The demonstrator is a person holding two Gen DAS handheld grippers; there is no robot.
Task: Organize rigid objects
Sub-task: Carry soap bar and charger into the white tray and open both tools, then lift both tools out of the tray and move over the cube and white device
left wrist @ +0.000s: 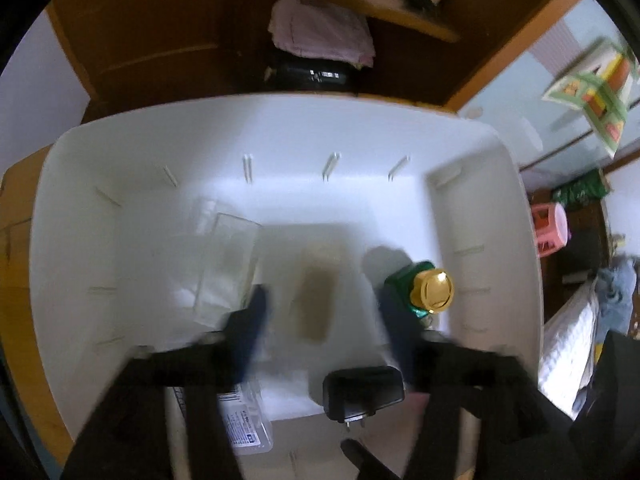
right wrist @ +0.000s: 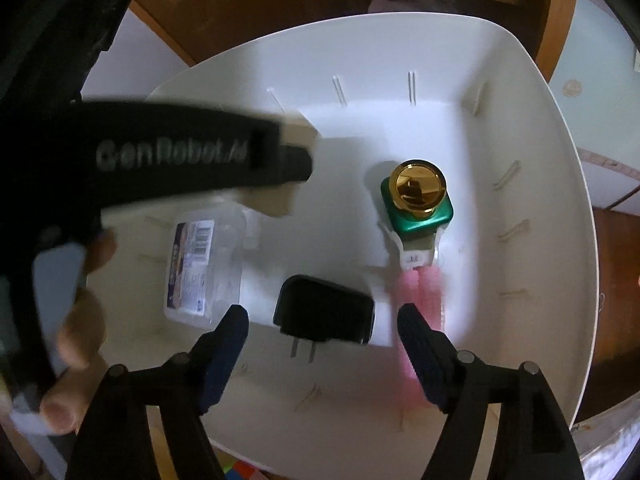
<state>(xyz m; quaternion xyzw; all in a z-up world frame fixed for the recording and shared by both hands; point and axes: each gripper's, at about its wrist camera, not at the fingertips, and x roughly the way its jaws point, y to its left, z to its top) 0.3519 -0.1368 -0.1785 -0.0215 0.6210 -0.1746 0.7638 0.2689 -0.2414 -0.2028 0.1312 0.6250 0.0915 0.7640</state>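
A white plastic bin (left wrist: 280, 104) (right wrist: 560, 160) lies under both grippers. In it stand a green bottle with a gold cap (left wrist: 404, 280) (right wrist: 420, 216), a black plug adapter (left wrist: 362, 394) (right wrist: 324, 316), a clear labelled box (left wrist: 244, 428) (right wrist: 200, 268) and a pink-handled item (right wrist: 420, 292). My left gripper (left wrist: 324, 312) is open above a blurred brown object (left wrist: 316, 300) and touches nothing. An empty clear box (left wrist: 228, 264) sits by its left finger. My right gripper (right wrist: 324, 320) is open over the adapter, its pads apart from it. A hand (right wrist: 80, 320) holds the left gripper's body (right wrist: 180, 156).
Beyond the bin's far wall lie a folded pink cloth (left wrist: 320, 36) and a black device (left wrist: 312, 74) on dark wood. To the right are a pink basket (left wrist: 548, 228), a colourful carton (left wrist: 600, 96) and white bedding (left wrist: 568, 344).
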